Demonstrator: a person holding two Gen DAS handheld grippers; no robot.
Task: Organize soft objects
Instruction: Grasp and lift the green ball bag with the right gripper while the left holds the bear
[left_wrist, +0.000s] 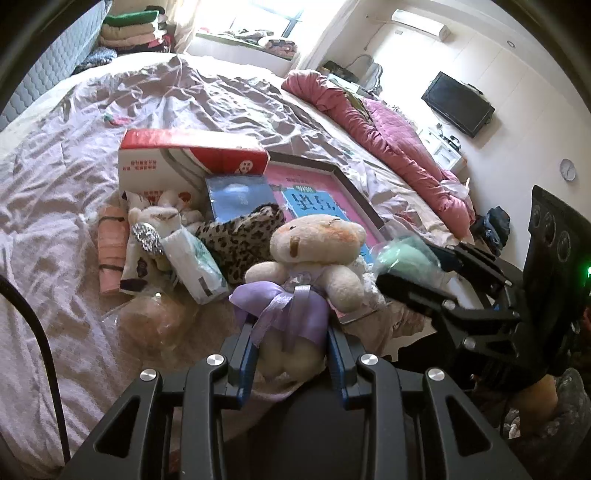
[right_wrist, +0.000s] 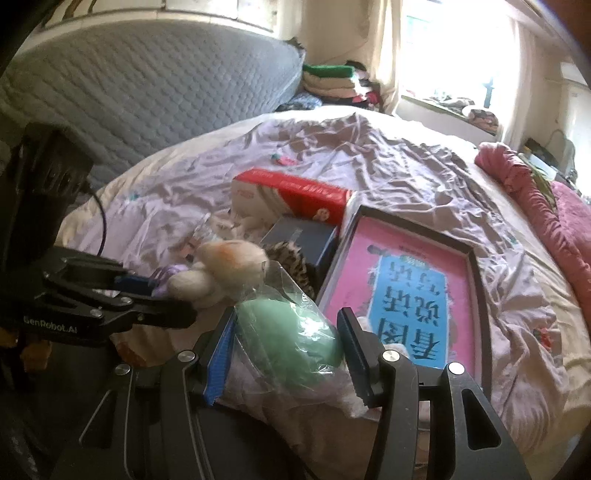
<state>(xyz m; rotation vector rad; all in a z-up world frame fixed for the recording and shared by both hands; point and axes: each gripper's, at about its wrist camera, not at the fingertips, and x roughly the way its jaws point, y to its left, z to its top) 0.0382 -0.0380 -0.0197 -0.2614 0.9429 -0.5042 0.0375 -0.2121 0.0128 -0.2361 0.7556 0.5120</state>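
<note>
1. Left wrist view showed the left gripper (left_wrist: 291, 354) clamped on the cream plush bear with a lilac satin bow (left_wrist: 295, 280), low in the frame's centre.
2. Right gripper (right_wrist: 288, 350) held a mint-green soft toy in a clear plastic bag (right_wrist: 288, 332) at lower centre — pads pressing the bag.
3. Both toys hung above the rumpled pale-lilac bedsheet (left_wrist: 66, 206), near the pink framed picture (right_wrist: 402, 288).
4. Judgement: carry both clear of the clutter — steady grip, since the bag could slip.
</note>
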